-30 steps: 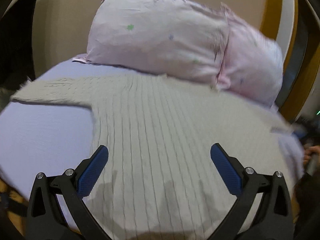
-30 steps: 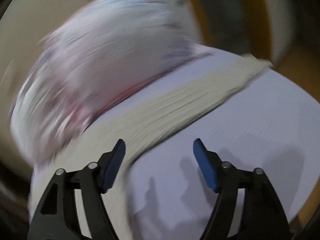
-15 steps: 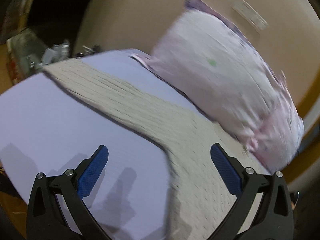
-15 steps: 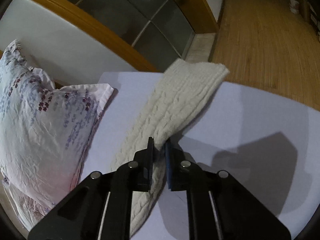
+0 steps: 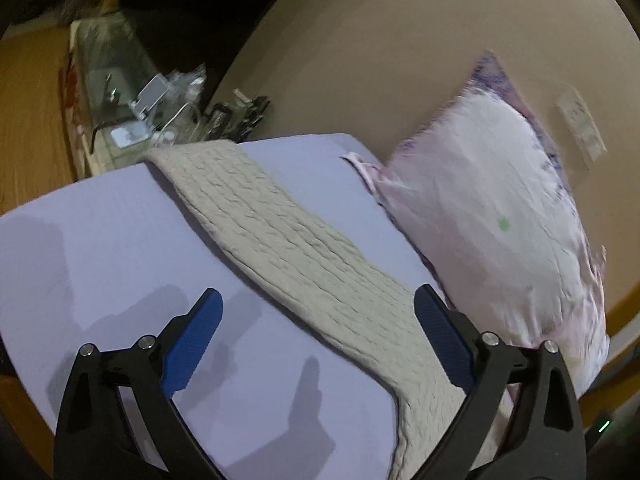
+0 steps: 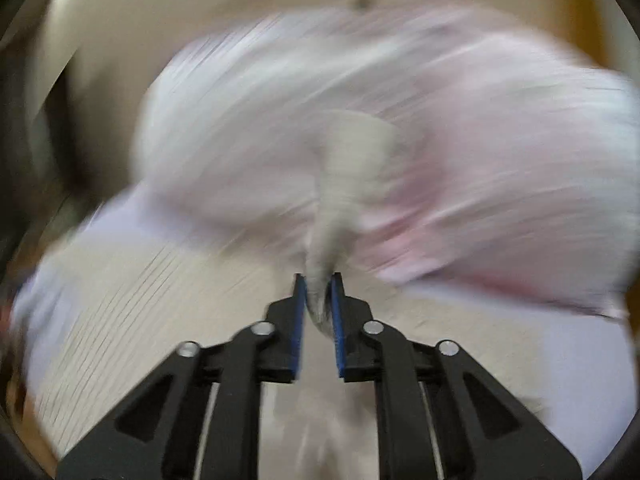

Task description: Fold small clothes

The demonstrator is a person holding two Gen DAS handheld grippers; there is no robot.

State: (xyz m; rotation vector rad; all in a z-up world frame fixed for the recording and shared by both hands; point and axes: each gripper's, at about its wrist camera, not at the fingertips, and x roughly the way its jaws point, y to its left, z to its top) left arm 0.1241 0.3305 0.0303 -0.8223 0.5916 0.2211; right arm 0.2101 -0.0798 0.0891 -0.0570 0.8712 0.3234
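Two tongs on hand, one garment, one pillow, one bed. My left tongs [image 5: 316, 330] stand spread wide, blue pads [image 5: 192, 344] well apart and gripping nothing, hovering over the lavender sheet [image 5: 100, 248]. Item, one cream cable-knit sweater [image 5: 288, 240]: from the left tongs its sleeve runs ahead and to the left as a flat band, its cuff lying at the far edge of the bed; the band widens toward my right finger and passes under it, the body of the knit continuing below and to the right. Item, one pale pink flowered pillow [image 5: 500, 208]: ahead and to the right of the left tongs, propped against the beige headboard [image 5: 380, 40], just beside the sleeve's far edge. Item, one cluttered side table [image 5: 132, 92] beyond the cuff, far left; its contents are too small and dim to list. My right tongs [image 6: 318, 286] are clenched on a bunched fold of the sweater [image 6: 324, 240], which rises between the pads and stands up ahead of them. That view is heavily blurred: the pillow [image 6: 460, 152] shows as a pink-white smear ahead, ribbed knit spreads below and to the left of the fingers, lavender sheet [image 6: 580, 360] to the right.
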